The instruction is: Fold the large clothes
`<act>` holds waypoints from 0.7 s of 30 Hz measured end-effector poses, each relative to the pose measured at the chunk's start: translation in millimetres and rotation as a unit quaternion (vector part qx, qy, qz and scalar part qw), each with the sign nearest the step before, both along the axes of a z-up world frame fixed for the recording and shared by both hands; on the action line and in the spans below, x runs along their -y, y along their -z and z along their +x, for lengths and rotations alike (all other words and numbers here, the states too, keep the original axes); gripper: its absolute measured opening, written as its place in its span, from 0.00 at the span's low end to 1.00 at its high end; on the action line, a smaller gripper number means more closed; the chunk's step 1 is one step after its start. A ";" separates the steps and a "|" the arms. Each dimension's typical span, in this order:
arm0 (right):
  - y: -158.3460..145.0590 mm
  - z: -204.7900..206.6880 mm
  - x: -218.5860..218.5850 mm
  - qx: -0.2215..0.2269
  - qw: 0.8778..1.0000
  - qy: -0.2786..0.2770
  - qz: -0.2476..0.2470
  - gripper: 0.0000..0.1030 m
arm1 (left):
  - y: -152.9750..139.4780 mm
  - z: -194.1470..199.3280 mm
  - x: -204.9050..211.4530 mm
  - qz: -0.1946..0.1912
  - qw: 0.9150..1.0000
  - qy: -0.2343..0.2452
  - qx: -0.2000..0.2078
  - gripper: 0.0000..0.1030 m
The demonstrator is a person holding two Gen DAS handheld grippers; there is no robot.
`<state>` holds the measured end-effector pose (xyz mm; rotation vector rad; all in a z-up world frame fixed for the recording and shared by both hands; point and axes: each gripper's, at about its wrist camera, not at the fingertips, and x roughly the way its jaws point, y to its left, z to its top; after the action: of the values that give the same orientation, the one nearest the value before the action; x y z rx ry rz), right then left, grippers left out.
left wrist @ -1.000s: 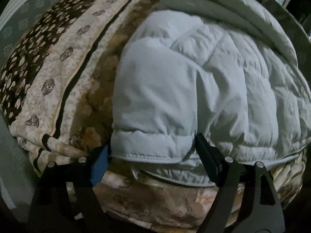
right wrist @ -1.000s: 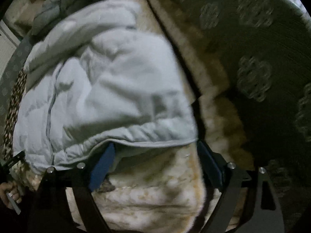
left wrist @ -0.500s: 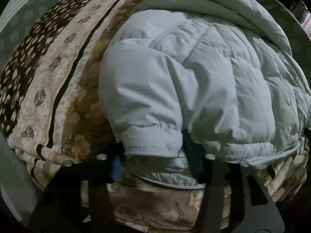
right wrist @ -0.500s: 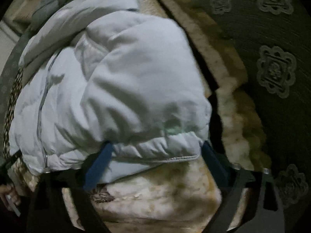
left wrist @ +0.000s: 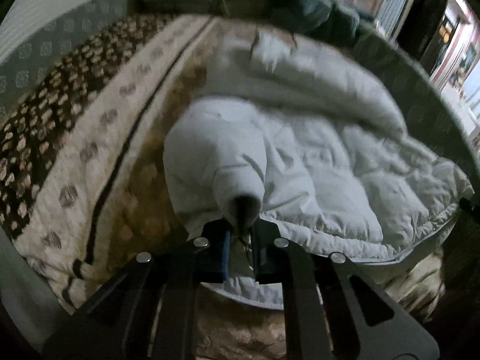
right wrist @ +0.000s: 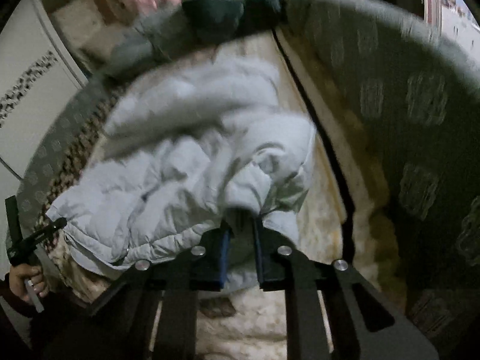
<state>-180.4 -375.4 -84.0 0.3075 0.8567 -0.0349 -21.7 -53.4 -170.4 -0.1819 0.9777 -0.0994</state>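
— Two grippers, both pinched onto the same pale jacket (left wrist: 315,162). See the left gripper (left wrist: 240,234)? Its jaws have just been closing, and a sleeve cuff is bunched tight between them.

— And the right gripper (right wrist: 241,234)?

— Same story: jaws just drawn together, with the jacket's near hem and another puffy fold squeezed in the narrow gap. Off at the left edge of that view a hand (right wrist: 28,279) grips the other tool's handle.

— Where does the rest of the jacket lie?

— Spread out beyond the fingers, quilted and rumpled, its near edge lifted where the grippers hold it, the far part resting on the patterned blanket (left wrist: 99,156) that covers the bed.

— Anything behind it?

— Dark bedding (right wrist: 228,9) heaped past the jacket's far end. It's blurred, so I can't tell what exactly.
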 end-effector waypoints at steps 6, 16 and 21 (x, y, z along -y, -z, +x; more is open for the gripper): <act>-58.8 -40.1 -1.3 0.068 0.997 -0.018 -0.031 0.00 | -53.8 -33.0 -38.9 -0.052 0.998 -0.003 0.038 0.07; 23.3 -12.0 46.3 -0.080 0.994 0.068 0.035 0.88 | -31.1 -33.5 -46.7 -0.014 1.000 -0.008 -0.010 0.07; 81.4 2.7 47.3 -0.163 0.983 0.088 0.016 0.88 | -14.1 -18.0 -37.0 0.000 1.000 -0.012 -0.026 0.07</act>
<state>-177.6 -422.7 -165.4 0.4147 1.1546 -0.2410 -39.7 -16.3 -156.4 -0.1966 1.0278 -0.0722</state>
